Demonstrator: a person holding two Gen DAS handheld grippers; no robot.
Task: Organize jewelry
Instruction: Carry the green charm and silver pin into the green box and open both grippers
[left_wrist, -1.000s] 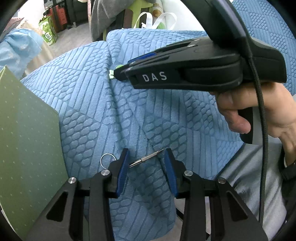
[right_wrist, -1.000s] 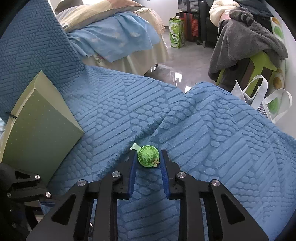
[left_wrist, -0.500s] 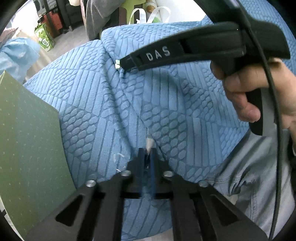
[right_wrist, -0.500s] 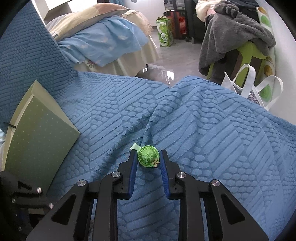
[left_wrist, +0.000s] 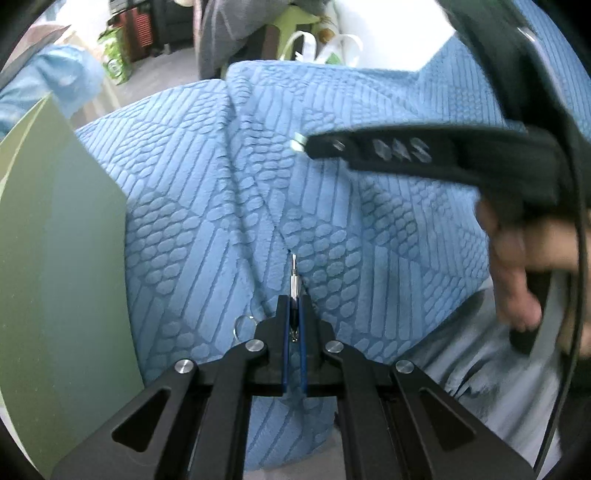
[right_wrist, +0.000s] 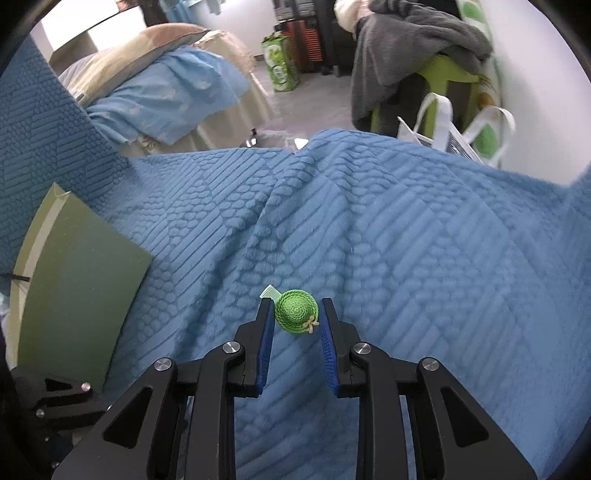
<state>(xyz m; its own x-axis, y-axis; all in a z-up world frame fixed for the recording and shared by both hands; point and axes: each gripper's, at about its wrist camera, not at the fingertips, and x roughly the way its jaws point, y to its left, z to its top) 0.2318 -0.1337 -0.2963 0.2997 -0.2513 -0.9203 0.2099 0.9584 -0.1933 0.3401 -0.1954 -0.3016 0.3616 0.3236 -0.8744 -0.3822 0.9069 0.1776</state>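
My left gripper (left_wrist: 293, 301) is shut on a thin silver pin-like metal piece (left_wrist: 293, 280) that sticks forward out of the jaws; its small silver ring (left_wrist: 242, 324) shows just left of the fingers, above the blue textured blanket (left_wrist: 221, 206). My right gripper (right_wrist: 295, 306) is shut on a small green woven hat charm (right_wrist: 296, 311) with a pale ribbon tag, held over the blanket (right_wrist: 406, 258). In the left wrist view the right gripper (left_wrist: 303, 144) hangs blurred at upper right with the pale tag at its tip.
A green dotted box (left_wrist: 55, 266) stands at the left; it also shows in the right wrist view (right_wrist: 77, 284). Beyond the blanket are a bed with blue bedding (right_wrist: 166, 88), a green stool with grey cloth (right_wrist: 417, 48) and white bags (right_wrist: 454, 133).
My left gripper closed on the silver pin, which lay slanted on the blanket between open jaws, and now holds it pointing forward. The right gripper kept the green hat and moved up and back.
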